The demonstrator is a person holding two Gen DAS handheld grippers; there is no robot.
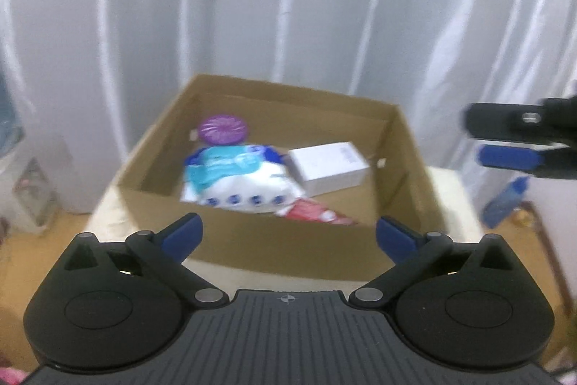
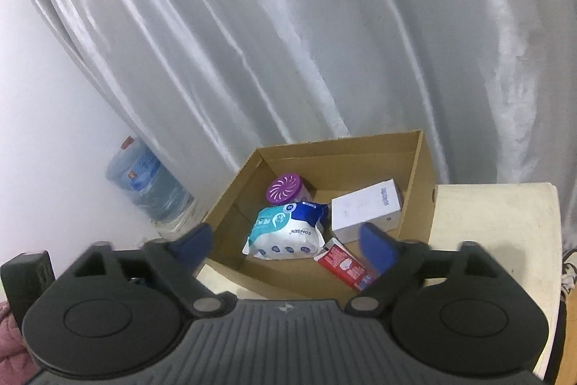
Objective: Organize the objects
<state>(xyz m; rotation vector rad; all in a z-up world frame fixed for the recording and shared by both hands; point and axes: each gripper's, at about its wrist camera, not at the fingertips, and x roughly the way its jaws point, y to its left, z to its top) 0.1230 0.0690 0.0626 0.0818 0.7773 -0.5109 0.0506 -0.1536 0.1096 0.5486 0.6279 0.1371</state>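
Note:
An open cardboard box (image 1: 274,251) (image 2: 418,183) stands on a cream table (image 2: 497,226). Inside it lie a purple-lidded round tub (image 1: 223,129) (image 2: 285,192), a blue and white wipes pack (image 1: 238,179) (image 2: 285,233), a white carton (image 1: 330,168) (image 2: 368,208) and a red pack (image 1: 313,213) (image 2: 342,262). My left gripper (image 1: 288,233) hangs open in front of the box's near wall, holding nothing. My right gripper (image 2: 285,240) is open above the box's near corner, also holding nothing. In the left wrist view the right gripper (image 1: 476,139) shows side-on at the right edge.
A white curtain (image 2: 288,42) hangs behind the table. A large water jug (image 2: 148,190) stands on the floor to the left. A blue bottle (image 1: 505,201) is beyond the table's right side. Pink cloth (image 2: 10,341) lies at the lower left.

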